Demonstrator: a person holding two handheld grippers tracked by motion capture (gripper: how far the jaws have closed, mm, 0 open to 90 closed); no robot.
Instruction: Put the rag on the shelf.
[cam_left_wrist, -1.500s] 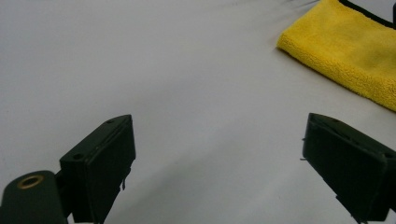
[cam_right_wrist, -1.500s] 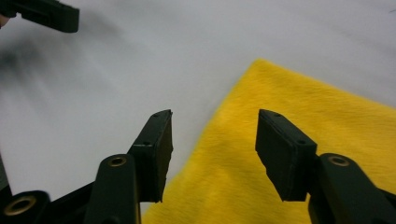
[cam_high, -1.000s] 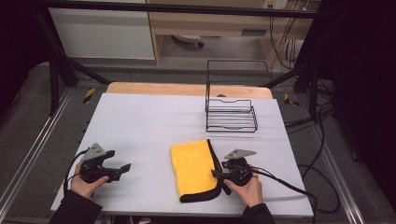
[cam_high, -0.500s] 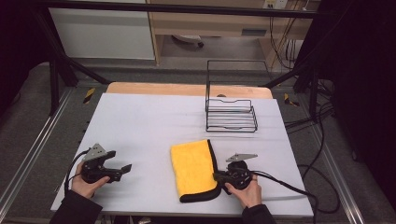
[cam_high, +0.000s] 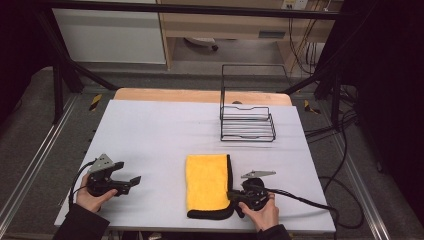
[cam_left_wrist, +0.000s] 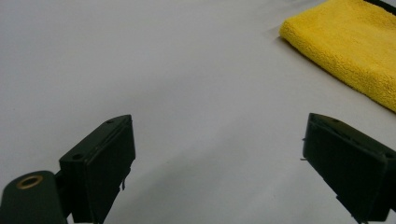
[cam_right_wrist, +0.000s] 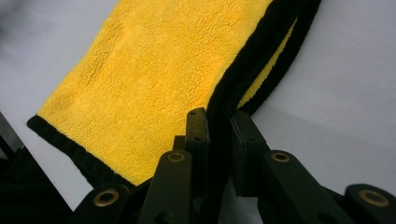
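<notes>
A folded yellow cloth (cam_high: 207, 181) with a black hem lies near the table's front edge, right of centre. My right gripper (cam_high: 233, 196) is at the cloth's near right corner. Its jaws have just been closing and now pinch the black hem (cam_right_wrist: 243, 74) of the yellow cloth (cam_right_wrist: 154, 79) between the pads. My left gripper (cam_high: 134, 182) rests at the front left of the table, held by a hand. Its jaws stand wide open with nothing between them, and the yellow cloth (cam_left_wrist: 350, 51) lies farther off to their upper right.
A black wire rack (cam_high: 247, 117) stands at the back right of the white table (cam_high: 165, 135). A wooden board edge (cam_high: 200, 95) runs along the far side. Cables (cam_high: 305, 200) trail off the right gripper toward the table's right edge.
The right gripper's jaws have shut on the cloth's near right hem and the hand has shifted slightly toward the front edge. The left gripper has stayed put.
</notes>
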